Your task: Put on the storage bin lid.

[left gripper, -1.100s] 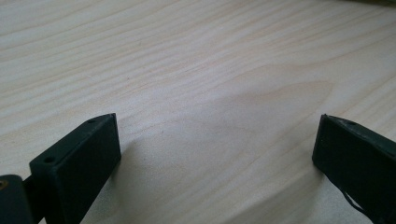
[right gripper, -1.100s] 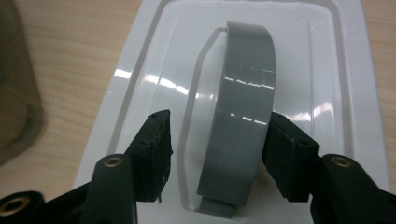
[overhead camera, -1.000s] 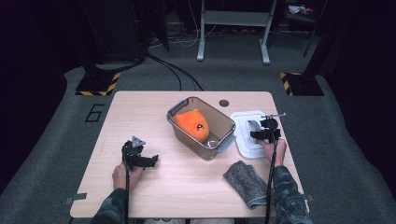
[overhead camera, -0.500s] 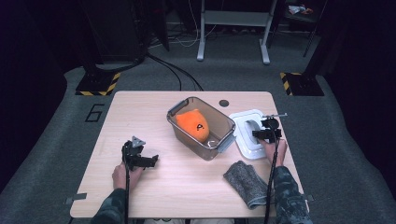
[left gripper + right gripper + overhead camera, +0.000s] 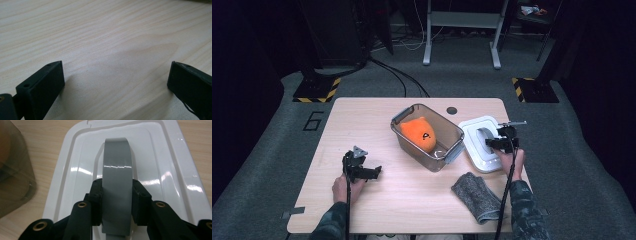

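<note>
Lid [image 5: 484,142] flat near table's right edge, beside bin [image 5: 428,136]. My right gripper [image 5: 116,195] just closed, pads clamping grey handle [image 5: 116,170]; lift looks ready. Left gripper [image 5: 116,75] wide, empty.

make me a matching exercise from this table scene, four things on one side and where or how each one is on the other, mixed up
Things:
1. orange plush toy
2. white lid
3. grey cloth
4. left gripper

Places or states:
A. flat on the table, its grey handle clamped by the right gripper
B. inside the clear bin
C. open over bare wood
D. crumpled near the table's front edge, by the person's right forearm

Pairs: 1-B, 2-A, 3-D, 4-C
</note>
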Available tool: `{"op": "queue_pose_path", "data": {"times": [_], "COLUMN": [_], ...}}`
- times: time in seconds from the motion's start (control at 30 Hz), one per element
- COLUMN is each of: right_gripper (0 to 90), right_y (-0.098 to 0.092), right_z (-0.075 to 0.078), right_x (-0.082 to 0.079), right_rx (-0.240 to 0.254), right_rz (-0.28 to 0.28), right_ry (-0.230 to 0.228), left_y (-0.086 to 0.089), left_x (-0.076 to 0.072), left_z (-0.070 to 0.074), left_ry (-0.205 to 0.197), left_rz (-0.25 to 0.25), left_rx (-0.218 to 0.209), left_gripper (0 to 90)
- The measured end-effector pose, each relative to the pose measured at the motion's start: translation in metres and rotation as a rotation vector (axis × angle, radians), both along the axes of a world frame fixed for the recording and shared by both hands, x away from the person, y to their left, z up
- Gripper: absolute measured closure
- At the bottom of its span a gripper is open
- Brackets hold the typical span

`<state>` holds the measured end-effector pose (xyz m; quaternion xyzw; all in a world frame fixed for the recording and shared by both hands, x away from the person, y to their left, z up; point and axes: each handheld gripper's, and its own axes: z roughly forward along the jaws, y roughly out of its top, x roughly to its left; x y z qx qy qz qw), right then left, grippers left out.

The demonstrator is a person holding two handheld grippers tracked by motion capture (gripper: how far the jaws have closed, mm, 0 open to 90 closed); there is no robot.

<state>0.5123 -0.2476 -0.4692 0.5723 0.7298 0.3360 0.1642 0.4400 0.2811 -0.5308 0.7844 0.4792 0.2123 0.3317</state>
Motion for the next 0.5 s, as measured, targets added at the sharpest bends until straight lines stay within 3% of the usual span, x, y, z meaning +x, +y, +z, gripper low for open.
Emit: {"op": "queue_pose_path", "data": {"times": [0.03,0.5], "right_gripper": [66.6,66.6], "right_y": [0.0,-0.012], "right_z": [0.002,0.027], "right_x": [-0.002,-0.013], "right_rx": [0.018,0.011], "right_rz": [-0.013,0.01], "right_ry": [0.005,-0.038], "left_y": [0.0,0.0], "left_x": [0.0,0.0], "left_z": [0.0,0.001], "left_ry": [-0.002,0.008], "left_rz": [0.002,-0.003], "left_rx": [0.001,0.002], "left_gripper": [0.7,0.7]}}
